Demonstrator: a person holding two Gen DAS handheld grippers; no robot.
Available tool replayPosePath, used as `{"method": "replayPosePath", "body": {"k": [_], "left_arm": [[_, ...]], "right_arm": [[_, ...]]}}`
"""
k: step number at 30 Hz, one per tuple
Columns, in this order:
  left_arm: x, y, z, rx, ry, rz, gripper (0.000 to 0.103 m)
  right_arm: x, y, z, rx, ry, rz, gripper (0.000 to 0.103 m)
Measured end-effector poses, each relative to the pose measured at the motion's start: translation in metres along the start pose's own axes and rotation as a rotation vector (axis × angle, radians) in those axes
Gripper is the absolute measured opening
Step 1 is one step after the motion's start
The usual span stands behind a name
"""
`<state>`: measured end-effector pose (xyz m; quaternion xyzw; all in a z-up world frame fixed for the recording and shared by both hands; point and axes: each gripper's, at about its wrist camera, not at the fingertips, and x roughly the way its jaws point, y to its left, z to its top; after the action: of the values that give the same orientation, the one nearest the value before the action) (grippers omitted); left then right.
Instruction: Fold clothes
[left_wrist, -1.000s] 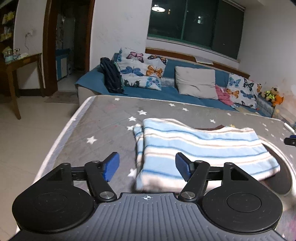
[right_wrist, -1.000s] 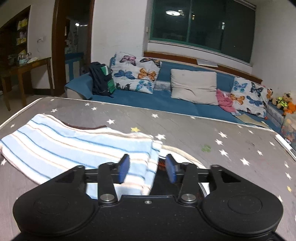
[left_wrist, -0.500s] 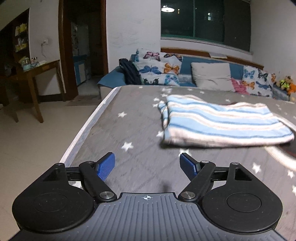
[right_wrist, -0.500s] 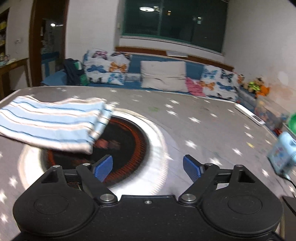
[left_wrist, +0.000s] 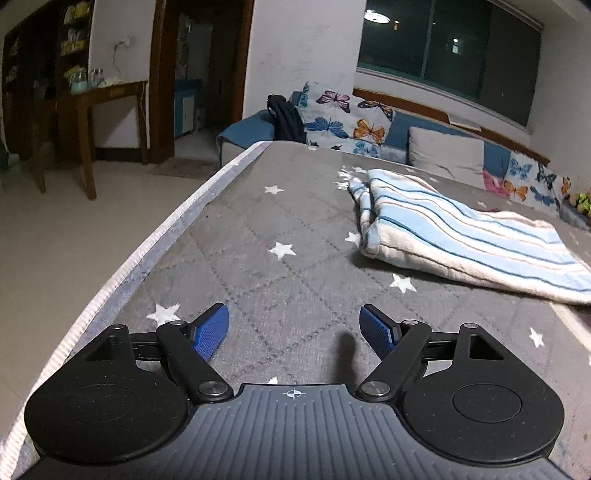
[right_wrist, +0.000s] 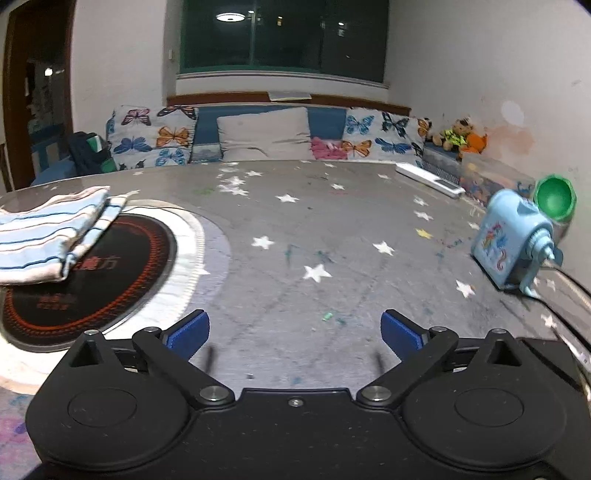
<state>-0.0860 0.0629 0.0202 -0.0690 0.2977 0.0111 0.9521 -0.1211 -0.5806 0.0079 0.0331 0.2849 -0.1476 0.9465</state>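
My left claw and right claw are opening, empty, over grey star-print quilted table; folded blue-striped cloth lies ahead-right of left, table edge to its left.

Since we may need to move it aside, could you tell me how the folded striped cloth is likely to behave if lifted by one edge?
The striped cloth looks soft and floppy: its layers sag and lie loosely bunched at the fold, so it would probably droop and unfold. It likely weighs little. Pushed along the quilted table cover, it may wrinkle rather than slide.

Striped garment cut off left
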Motion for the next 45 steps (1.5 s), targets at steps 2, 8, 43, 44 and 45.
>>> {"method": "replayPosePath", "body": {"k": [2,8,43,44,45], "left_arm": [[0.001,-0.002,0.0,0.007,0.006,0.002,0.085],[0.008,-0.017,-0.001,0.088,0.034,0.038,0.091],[0.014,-0.021,-0.002,0.107,0.057,0.068,0.101],[0.014,-0.021,-0.002,0.108,0.057,0.068,0.101],[0.015,-0.02,-0.002,0.108,0.057,0.067,0.101]], "right_arm": [[0.005,-0.005,0.001,0.025,0.018,0.008,0.101],[0.013,-0.009,0.001,0.034,0.066,0.007,0.102],[0.024,-0.015,0.007,0.01,0.071,0.053,0.103],[0.024,-0.014,0.007,0.01,0.071,0.052,0.103],[0.024,-0.015,0.007,0.01,0.071,0.053,0.103]]}}
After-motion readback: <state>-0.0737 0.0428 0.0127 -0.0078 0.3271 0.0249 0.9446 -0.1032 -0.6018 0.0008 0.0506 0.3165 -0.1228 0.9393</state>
